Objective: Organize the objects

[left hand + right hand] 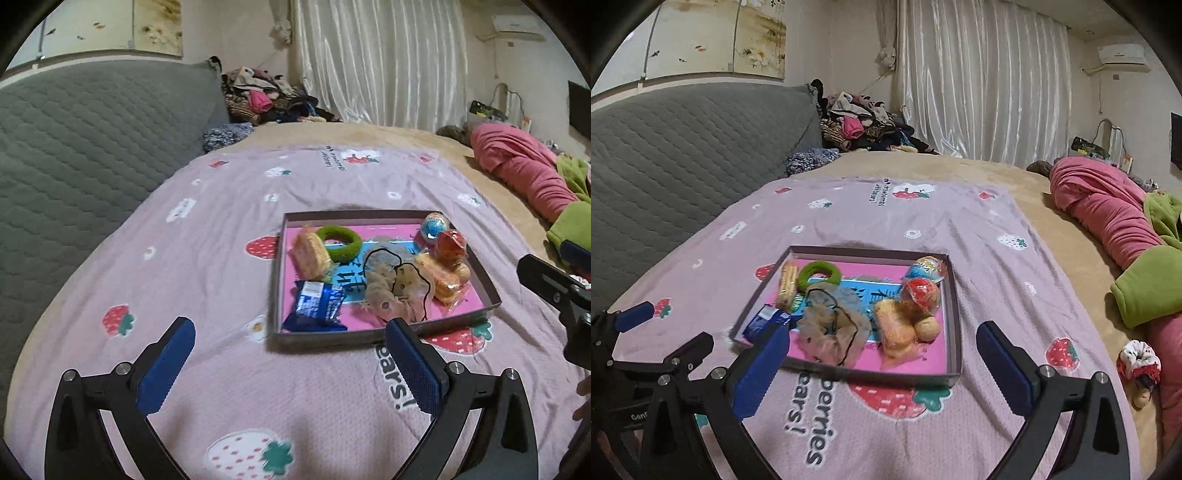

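A shallow dark box (pixel 373 336) (pixel 955 306) with a pink floor lies on the pink strawberry sheet. In it lie a green ring (pixel 340 243) (pixel 820 275), wrapped cakes (pixel 312 254) (pixel 894 328), a blue snack packet (pixel 317 306) (pixel 764 323), a beige scrunchie with a black hair tie (pixel 391 291) (pixel 831 328) and wrapped round sweets (pixel 448 245) (pixel 921 290). My left gripper (pixel 291 332) is open and empty, in front of the box's near left corner. My right gripper (pixel 882 339) is open and empty, above the box's near edge.
A grey quilted headboard (pixel 74 147) runs along the left. Clothes are piled (pixel 258 96) at the back. Pink and green bedding (pixel 1126 229) lies on the right. A red and white scrunchie (pixel 1137 363) lies on the tan blanket, right of the sheet.
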`<state>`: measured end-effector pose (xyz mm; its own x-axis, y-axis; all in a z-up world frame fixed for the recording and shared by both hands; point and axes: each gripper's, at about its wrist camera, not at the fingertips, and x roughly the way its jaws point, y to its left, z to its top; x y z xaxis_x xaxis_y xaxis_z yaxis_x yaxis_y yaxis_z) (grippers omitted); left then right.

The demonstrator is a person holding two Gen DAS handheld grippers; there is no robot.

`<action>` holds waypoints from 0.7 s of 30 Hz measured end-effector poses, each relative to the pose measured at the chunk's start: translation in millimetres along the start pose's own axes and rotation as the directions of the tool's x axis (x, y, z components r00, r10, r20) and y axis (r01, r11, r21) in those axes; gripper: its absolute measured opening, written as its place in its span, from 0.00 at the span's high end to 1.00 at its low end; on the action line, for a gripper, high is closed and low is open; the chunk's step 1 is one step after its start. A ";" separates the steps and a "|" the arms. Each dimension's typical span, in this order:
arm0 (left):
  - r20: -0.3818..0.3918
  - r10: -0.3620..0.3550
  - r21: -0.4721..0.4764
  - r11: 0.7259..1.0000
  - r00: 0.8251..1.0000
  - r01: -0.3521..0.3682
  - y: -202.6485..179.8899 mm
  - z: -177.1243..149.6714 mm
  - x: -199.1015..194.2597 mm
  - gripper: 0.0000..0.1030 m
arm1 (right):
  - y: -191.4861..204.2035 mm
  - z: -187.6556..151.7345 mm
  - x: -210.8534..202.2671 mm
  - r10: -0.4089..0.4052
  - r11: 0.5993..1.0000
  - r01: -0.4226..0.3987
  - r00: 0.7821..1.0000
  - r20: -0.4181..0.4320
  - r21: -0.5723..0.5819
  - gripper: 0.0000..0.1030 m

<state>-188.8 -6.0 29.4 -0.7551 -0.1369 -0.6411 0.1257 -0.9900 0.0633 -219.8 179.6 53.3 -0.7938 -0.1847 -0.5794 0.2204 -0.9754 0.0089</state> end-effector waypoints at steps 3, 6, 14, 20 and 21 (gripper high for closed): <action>0.007 -0.003 -0.002 1.000 1.000 0.003 4.7 -1.0 -16.1 0.00 | 2.9 -0.2 -13.3 -0.003 1.000 0.003 1.000 0.006 0.002 0.01; 0.025 -0.006 0.009 1.000 1.000 0.006 4.7 0.9 -32.9 0.00 | 4.9 2.5 -26.5 -0.005 1.000 0.004 1.000 0.011 0.007 0.01; 0.069 -0.013 -0.001 1.000 0.998 0.013 10.6 8.8 -76.3 0.00 | 14.9 11.4 -63.6 -0.015 1.000 0.016 0.999 0.046 -0.017 0.01; 0.099 -0.011 -0.015 1.000 0.995 0.012 17.8 12.9 -104.0 0.00 | 15.7 17.8 -94.3 -0.024 0.999 0.026 0.996 0.087 -0.022 0.01; 0.102 -0.006 -0.016 1.000 0.995 0.007 18.4 13.2 -107.5 0.00 | 15.8 18.0 -97.9 -0.028 0.999 0.030 0.995 0.092 -0.023 0.01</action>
<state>-113.8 -9.9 109.6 -0.8175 -0.1340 -0.5602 0.1307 -0.9904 0.0461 -148.8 180.2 124.9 -0.8483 -0.1677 -0.5022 0.2095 -0.9774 -0.0276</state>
